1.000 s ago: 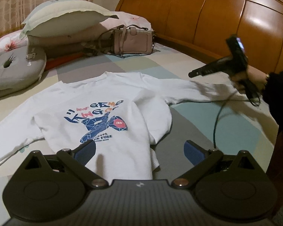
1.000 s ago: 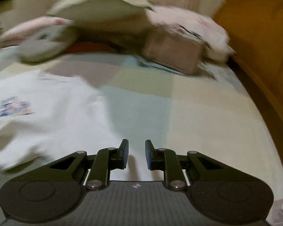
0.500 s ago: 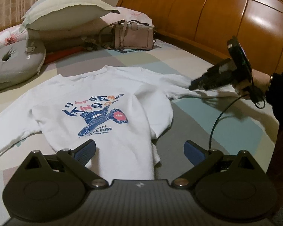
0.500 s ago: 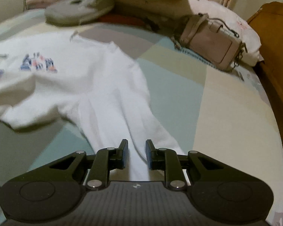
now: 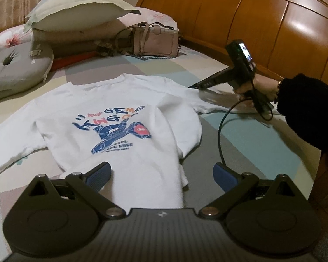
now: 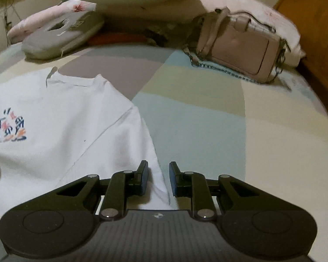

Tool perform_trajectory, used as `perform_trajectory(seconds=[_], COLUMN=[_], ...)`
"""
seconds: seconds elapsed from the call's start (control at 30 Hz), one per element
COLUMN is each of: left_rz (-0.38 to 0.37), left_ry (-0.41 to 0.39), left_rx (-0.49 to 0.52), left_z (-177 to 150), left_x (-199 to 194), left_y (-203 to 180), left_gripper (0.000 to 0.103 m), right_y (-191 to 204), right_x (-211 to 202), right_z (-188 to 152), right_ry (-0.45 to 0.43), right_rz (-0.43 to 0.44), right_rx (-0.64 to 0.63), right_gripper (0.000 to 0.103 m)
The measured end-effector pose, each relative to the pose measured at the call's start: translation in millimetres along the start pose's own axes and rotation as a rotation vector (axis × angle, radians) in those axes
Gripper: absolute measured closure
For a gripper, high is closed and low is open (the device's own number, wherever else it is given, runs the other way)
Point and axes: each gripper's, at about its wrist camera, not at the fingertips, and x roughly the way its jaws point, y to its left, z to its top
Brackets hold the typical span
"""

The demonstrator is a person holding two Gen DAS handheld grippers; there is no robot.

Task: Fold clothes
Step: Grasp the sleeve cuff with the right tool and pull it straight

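Note:
A white sweatshirt [image 5: 120,135] with a blue and orange print lies face up on the bed, sleeves spread. My left gripper [image 5: 161,174] hangs open wide over its hem, touching nothing. My right gripper [image 6: 158,179] has its jaws a narrow gap apart, low over the edge of the right sleeve near the shoulder [image 6: 124,131]. Cloth lies under the left pad [image 6: 143,178], and bedsheet shows in the gap. In the left wrist view the right gripper [image 5: 196,85] points down at that sleeve, held by a hand [image 5: 258,85] in a dark sleeve.
A pink handbag [image 5: 155,41] with a chain, a grey ring cushion [image 5: 15,69] and pillows [image 5: 76,8] sit at the far end of the bed. The wooden headboard [image 5: 273,21] runs along the right. A black cable [image 5: 220,131] trails over the checked sheet [image 6: 207,120].
The right gripper has come down from the air and moved along the sleeve toward the shirt's shoulder. Its narrow gap is unchanged. The left gripper has stayed put.

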Motion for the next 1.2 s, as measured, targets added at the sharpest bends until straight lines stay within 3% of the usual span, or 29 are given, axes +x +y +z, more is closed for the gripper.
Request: perform_trajectory(seconds=[0.07,0.17,0.2,0.27,0.33,0.43,0.6,0.7,0.83,0.93,1.07,1.13,1.2], left_rz=[-0.001,-0.002,-0.003,-0.003,0.0,0.01,0.02,0.015,0.009,0.012,0.012,0.01,0.006], left_ry=[-0.001,-0.003,-0.005,-0.008,-0.01,-0.014,-0.025,-0.028,-0.014,0.0,0.003,0.004,0.007], left_rx=[-0.006,-0.015,-0.017,-0.018,-0.02,-0.021,-0.031,-0.024,-0.012,0.015,0.048,0.06,0.07], left_z=[-1.3,-2.6,-2.7,-2.9,-3.1,-3.2,-2.1,0.5,5.1,9.8,16.0,18.8,20.4], left_x=[1.2,2.8,2.8,2.4,0.9,-2.8,-10.0,-11.5,-9.7,-9.9,-12.9,-13.4,-13.1], left_y=[2.2,4.1,4.4,5.0,6.2,8.5,11.9,7.5,-3.1,-15.1,-31.3,-39.6,-47.0], left_gripper=[0.003,0.003,0.003,0.003,0.003,0.003,0.003,0.003,0.003,0.003,0.003,0.003,0.003], right_y=[7.1,16.6,16.9,10.8,-0.7,-15.4,-25.9,-35.1,-38.8,-40.8,-65.9,-89.5,-113.6], right_x=[-3.3,-4.5,-3.8,-1.7,1.8,5.8,-50.6,-79.8,-92.0,-121.3,-160.8,-176.6,-190.2], right_z=[-0.8,3.1,6.1,15.9,25.2,28.5,3.2,-29.2,-82.2,-104.0,-123.8,-133.8,-144.9], right_ry=[0.013,0.034,0.028,-0.018,-0.064,-0.047,-0.118,-0.083,0.035,0.005,-0.041,-0.05,-0.054], right_rz=[0.016,-0.009,-0.036,-0.119,-0.13,-0.091,-0.088,-0.073,-0.087,-0.066,-0.163,-0.247,-0.328], right_rx=[-0.027,-0.08,-0.088,-0.079,-0.025,0.058,0.11,0.158,0.201,0.214,0.236,0.265,0.286], right_gripper=[0.081,0.096,0.096,0.097,0.099,0.094,0.086,0.084,0.079,0.076,0.066,0.065,0.059])
